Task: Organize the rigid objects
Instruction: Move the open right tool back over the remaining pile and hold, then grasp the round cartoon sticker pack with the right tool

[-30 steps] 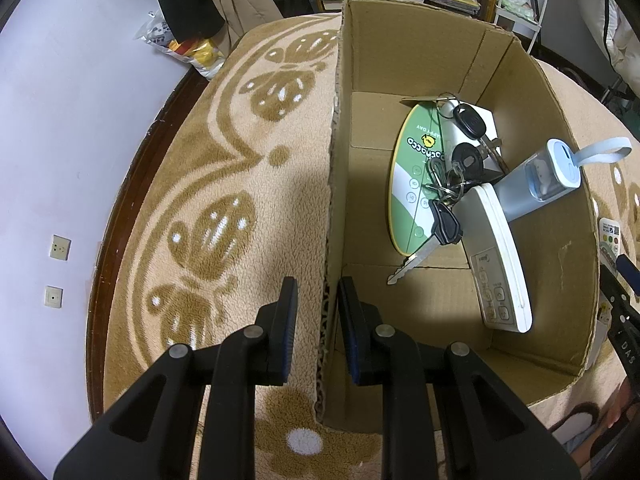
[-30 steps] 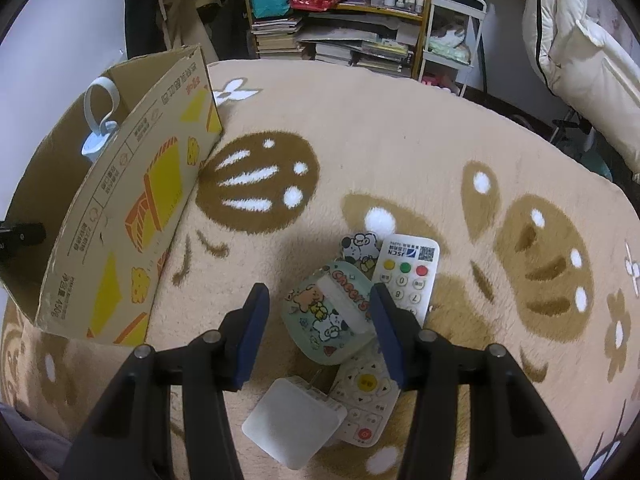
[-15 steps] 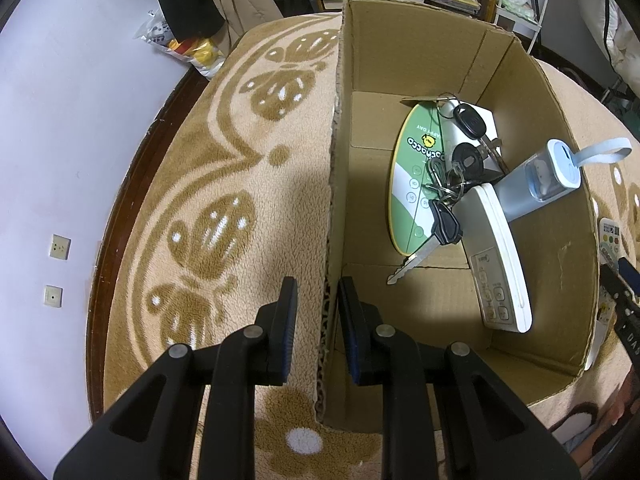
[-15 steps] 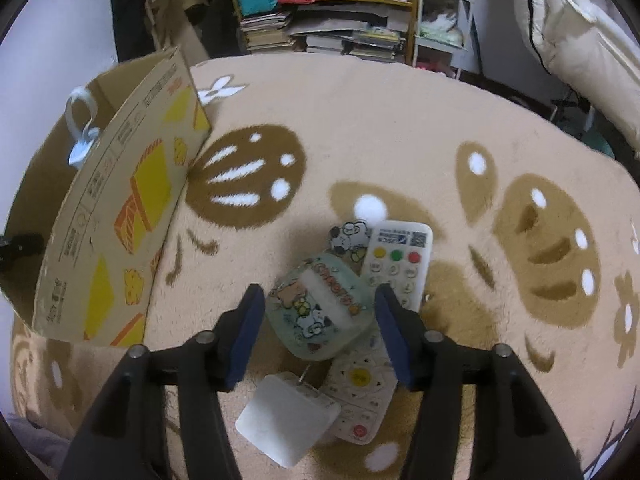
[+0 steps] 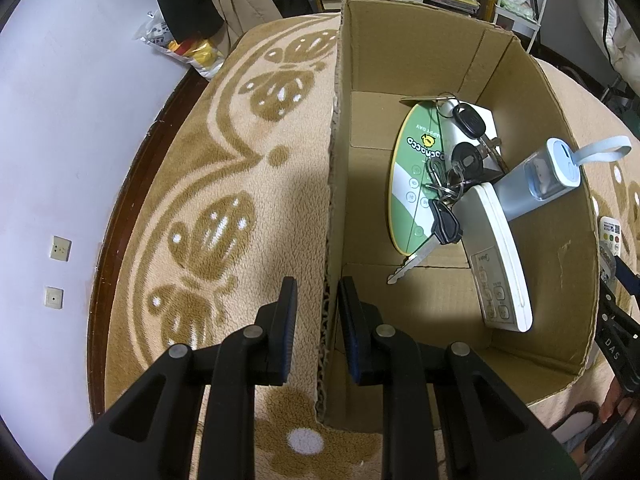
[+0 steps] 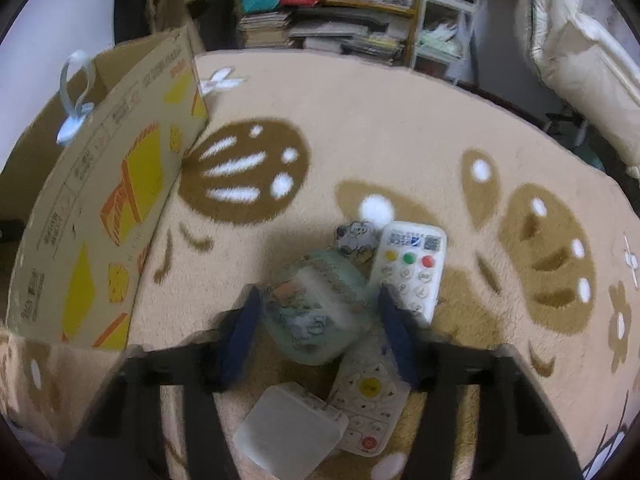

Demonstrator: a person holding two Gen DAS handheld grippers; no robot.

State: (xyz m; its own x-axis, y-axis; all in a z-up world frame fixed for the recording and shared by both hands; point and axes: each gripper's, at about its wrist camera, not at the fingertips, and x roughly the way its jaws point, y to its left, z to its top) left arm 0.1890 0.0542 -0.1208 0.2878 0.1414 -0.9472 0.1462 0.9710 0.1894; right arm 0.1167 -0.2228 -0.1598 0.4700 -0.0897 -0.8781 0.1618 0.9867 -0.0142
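Observation:
My left gripper (image 5: 318,300) is shut on the near left wall of the open cardboard box (image 5: 420,40). Inside the box lie a green oval card (image 5: 412,184), a bunch of keys (image 5: 452,184), a white remote (image 5: 496,264) and a grey bottle with a blue loop (image 5: 536,180). On the rug, my right gripper (image 6: 318,312) straddles a round green case with cartoon stickers (image 6: 316,308). Its jaws are closing, and the pads stand just off the case's sides. The picture there is blurred.
Around the case lie a white remote with coloured buttons (image 6: 412,264), a remote with a yellow button (image 6: 368,400), a white square box (image 6: 288,428) and a cartoon charm (image 6: 356,236). The cardboard box (image 6: 108,200) stands to the left. Shelves of books line the back.
My right gripper has come lower and closer over the green case, which now fills the space between its fingers. The left gripper and the box have not moved.

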